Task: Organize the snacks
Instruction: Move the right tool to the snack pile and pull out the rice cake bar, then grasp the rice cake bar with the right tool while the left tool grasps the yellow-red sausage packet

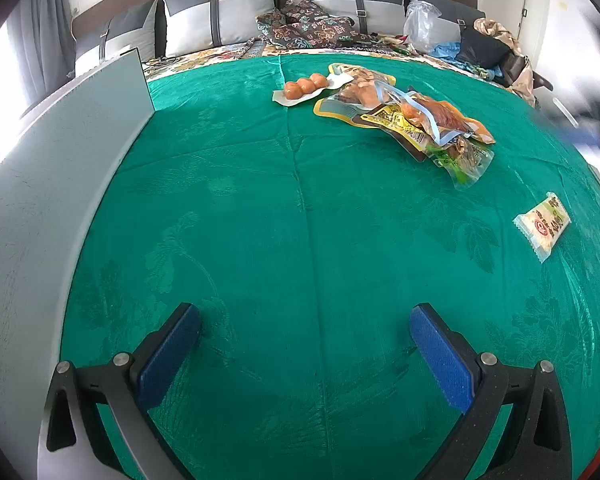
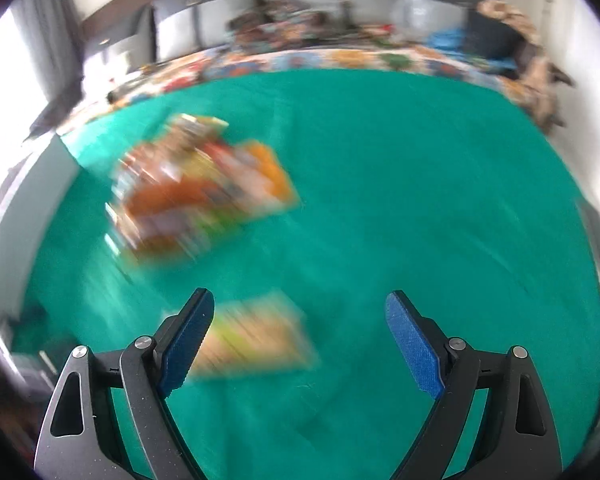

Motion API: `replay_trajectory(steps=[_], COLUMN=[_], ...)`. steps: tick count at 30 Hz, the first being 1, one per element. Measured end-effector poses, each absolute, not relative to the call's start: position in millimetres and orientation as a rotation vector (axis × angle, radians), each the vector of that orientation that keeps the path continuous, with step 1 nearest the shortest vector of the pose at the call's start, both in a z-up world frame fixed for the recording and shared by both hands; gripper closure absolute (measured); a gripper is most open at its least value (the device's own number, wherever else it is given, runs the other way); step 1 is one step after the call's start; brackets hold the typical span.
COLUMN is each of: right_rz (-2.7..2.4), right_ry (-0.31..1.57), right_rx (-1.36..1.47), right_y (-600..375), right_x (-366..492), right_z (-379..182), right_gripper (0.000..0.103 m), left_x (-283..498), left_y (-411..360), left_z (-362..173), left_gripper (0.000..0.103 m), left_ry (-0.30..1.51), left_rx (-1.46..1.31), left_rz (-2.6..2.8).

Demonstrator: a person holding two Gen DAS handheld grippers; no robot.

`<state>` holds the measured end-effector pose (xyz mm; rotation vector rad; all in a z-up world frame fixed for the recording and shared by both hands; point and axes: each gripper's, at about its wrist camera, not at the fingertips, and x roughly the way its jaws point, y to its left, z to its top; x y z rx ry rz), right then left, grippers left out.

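A heap of snack packets (image 1: 412, 120) lies on the green tablecloth (image 1: 300, 220) at the far right, with a packet of orange balls (image 1: 304, 86) at its left end. A single pale yellow packet (image 1: 542, 226) lies apart at the right. My left gripper (image 1: 304, 320) is open and empty, low over bare cloth. The right wrist view is blurred: the heap (image 2: 204, 188) is at the left, and the pale packet (image 2: 256, 336) lies just ahead of the left finger. My right gripper (image 2: 300, 304) is open and empty.
A grey flat board (image 1: 60, 184) stands along the table's left side. Behind the table is a sofa with grey cushions (image 1: 220, 12), patterned pillows (image 1: 304, 26), a plastic bag (image 1: 420, 20) and clothes (image 1: 496, 48).
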<state>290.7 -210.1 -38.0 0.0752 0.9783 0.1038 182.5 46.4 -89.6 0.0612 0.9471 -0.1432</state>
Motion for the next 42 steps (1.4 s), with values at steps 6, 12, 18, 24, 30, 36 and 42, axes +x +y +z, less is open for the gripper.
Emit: replay_trajectory(steps=[6, 12, 18, 24, 30, 36, 42], right_rz=[0.155, 0.263, 0.382, 0.325, 0.305, 0.474, 0.401], right_ry=[1.019, 1.12, 1.164, 1.113, 1.125, 1.198, 1.198], right_rx=[0.083, -0.079, -0.27, -0.287, 0.049, -0.289, -0.281], right_y=[-123.1, -85.7, -132.9, -195.0, -259.5, -220.0, -200.0], right_x=[394.6, 401.9, 342.5, 292.9, 249.7, 214.3, 198.6], right_z=[-34.7, -79.5, -76.6, -47.4, -33.8, -82.9, -90.6], right_gripper=[0.014, 0.017, 0.023, 0.021, 0.02, 0.023, 0.072], left_x=[182.5, 184.0, 184.1, 184.1, 183.9, 184.0, 184.0], left_y=[46.4, 46.5, 46.4, 46.3, 46.3, 46.2, 46.3], left_z=[-89.5, -89.8, -89.7, -89.5, -89.6, -89.5, -89.3], left_gripper=[0.0, 0.0, 0.0, 0.0, 0.0, 0.0, 0.0], left_ry=[0.947, 0.947, 0.947, 0.947, 0.947, 0.947, 0.947], left_rx=[0.06, 0.057, 0.058, 0.059, 0.058, 0.058, 0.058], left_rz=[-0.144, -0.145, -0.145, -0.144, -0.145, -0.144, -0.145])
